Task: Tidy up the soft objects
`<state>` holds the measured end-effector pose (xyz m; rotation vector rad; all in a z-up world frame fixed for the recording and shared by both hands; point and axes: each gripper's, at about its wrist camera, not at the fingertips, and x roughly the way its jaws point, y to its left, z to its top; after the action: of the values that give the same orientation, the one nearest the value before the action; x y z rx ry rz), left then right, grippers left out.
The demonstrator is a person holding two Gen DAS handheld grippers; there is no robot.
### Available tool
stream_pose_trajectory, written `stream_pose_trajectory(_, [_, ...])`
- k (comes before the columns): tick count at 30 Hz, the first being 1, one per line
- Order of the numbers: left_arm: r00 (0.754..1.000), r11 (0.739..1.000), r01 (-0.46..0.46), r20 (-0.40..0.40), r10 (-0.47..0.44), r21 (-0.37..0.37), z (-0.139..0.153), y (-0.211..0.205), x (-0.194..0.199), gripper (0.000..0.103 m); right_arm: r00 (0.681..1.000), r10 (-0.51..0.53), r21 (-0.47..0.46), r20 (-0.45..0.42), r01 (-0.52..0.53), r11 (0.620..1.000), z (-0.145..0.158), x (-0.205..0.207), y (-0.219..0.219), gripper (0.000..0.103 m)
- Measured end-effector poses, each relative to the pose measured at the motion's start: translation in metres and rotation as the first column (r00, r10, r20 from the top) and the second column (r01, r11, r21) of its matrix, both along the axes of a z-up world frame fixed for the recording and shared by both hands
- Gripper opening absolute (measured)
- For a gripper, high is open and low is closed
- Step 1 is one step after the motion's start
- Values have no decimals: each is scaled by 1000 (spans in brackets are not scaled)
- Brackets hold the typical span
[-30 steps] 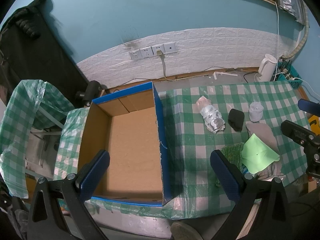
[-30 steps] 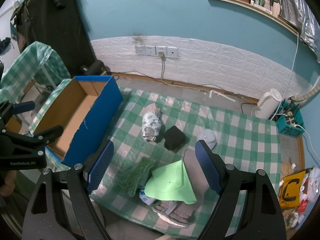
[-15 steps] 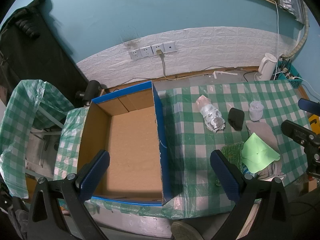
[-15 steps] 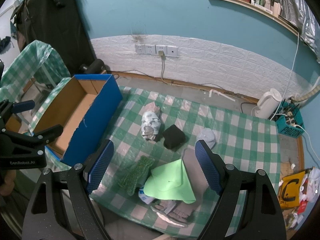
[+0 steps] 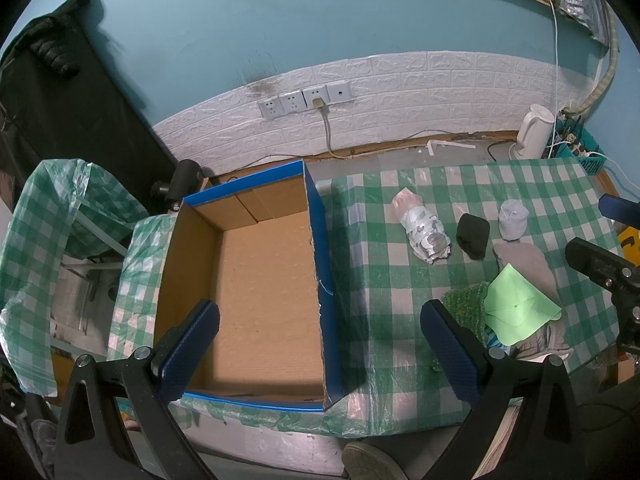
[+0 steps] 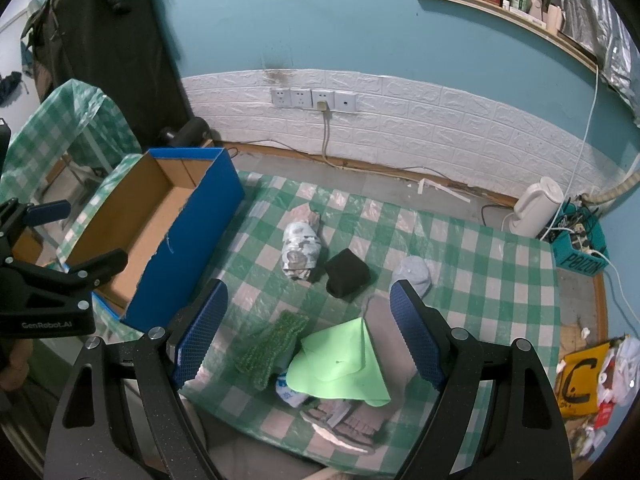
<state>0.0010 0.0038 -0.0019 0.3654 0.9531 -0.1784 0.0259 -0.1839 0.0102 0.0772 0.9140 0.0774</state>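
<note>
An empty blue cardboard box (image 5: 320, 240) (image 6: 192, 240) stands on the left of the green-checked table (image 5: 384, 340). Soft items lie to its right: a patterned white roll (image 5: 424, 232) (image 6: 300, 248), a black roll (image 5: 473, 235) (image 6: 346, 272), a pale grey roll (image 5: 512, 220) (image 6: 414, 270), a light green cloth (image 5: 516, 308) (image 6: 340, 364), a dark green knit piece (image 5: 466, 304) (image 6: 272, 344) and a grey cloth (image 5: 524, 260). My left gripper (image 5: 320, 344) hangs open above the box's near end. My right gripper (image 6: 308, 332) hangs open above the green cloth pile.
A grey and white sock-like heap (image 6: 344, 424) lies at the table's front edge under the green cloth. A white kettle (image 6: 536, 204) and a teal crate (image 6: 580, 248) sit on the floor at the right. A wall with sockets (image 6: 314, 98) is behind.
</note>
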Motion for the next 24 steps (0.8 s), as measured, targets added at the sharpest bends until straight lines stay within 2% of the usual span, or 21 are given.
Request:
stream_pose_trajectory(14, [1000,1000,14,-23,-14,20,-11,-9,-1,101,999,-28,-3,-19,28,1000,-5,-2,-14,83])
stream_pose_trajectory(24, [997,999,33,-77,-29,42,-28,-24,4,101,997,-51,-2,-54,51,999,-15,-1,-27,83])
